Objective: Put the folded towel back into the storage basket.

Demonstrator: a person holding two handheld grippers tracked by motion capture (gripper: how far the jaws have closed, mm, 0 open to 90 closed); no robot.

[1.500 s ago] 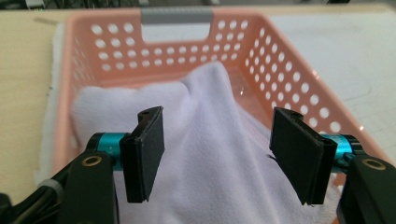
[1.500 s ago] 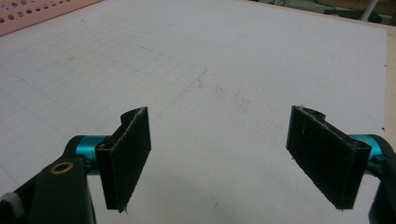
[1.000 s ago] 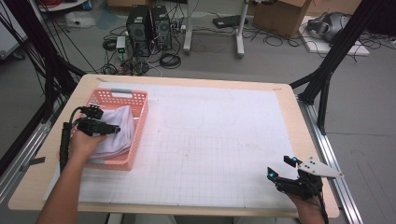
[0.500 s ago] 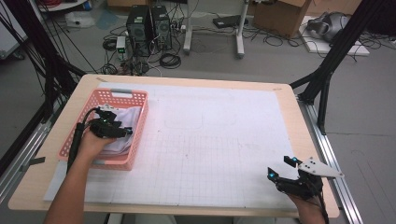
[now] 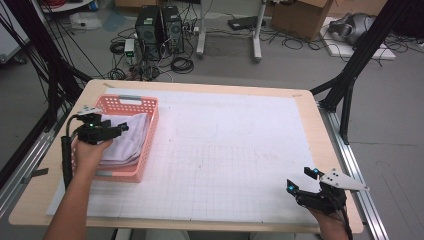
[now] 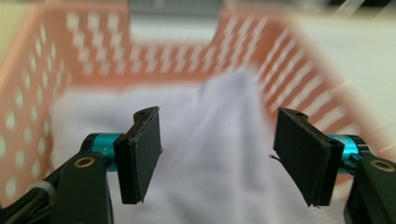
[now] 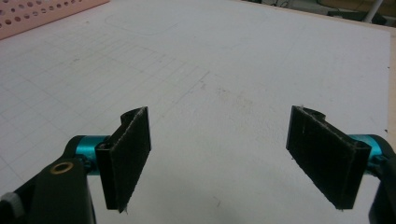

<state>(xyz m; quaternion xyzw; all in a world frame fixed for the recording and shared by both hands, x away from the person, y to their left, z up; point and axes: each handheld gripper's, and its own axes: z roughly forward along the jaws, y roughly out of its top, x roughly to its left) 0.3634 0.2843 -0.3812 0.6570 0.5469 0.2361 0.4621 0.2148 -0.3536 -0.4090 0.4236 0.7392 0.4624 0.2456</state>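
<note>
The left gripper (image 6: 217,156) hovers over the white cloth (image 6: 219,140) inside the pink basket (image 5: 147,132) at nine o'clock on the table (image 5: 320,125), jaws spread wide, holding nothing. At five o'clock the right gripper (image 7: 231,158) gapes wide, empty, above the gridded sheet (image 7: 233,60).

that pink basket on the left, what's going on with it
A person holds a gripper in each hand. The left gripper hangs open over the white cloth lying in the pink basket, gripping nothing. The right gripper sits open near the table's front right corner, over the bare gridded mat.
</note>
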